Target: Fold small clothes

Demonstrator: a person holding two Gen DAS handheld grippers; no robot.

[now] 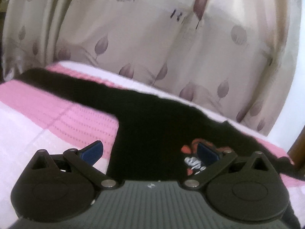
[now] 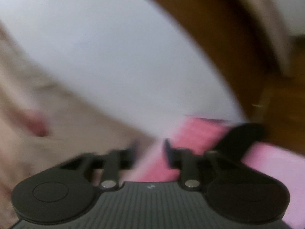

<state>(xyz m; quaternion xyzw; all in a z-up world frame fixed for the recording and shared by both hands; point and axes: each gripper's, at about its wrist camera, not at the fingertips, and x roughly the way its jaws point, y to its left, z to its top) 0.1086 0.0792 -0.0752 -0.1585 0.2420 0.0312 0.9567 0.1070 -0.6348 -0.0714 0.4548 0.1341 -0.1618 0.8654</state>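
A small black long-sleeved top (image 1: 152, 126) lies flat on a pink and white bedspread (image 1: 57, 114), one sleeve stretched to the far left. It has a red and white print (image 1: 192, 156) on the chest. My left gripper (image 1: 150, 152) is open and hovers over the top's body, its blue fingertips (image 1: 93, 151) spread wide. In the blurred right wrist view my right gripper (image 2: 150, 150) is open, over the pink bedspread (image 2: 198, 133). A black piece of cloth (image 2: 240, 139), likely a sleeve, lies beside its right finger.
A beige curtain with a leaf pattern (image 1: 152, 38) hangs right behind the bed. A white wall (image 2: 114, 57) and a brown wooden frame (image 2: 238, 47) are at the right end of the bed.
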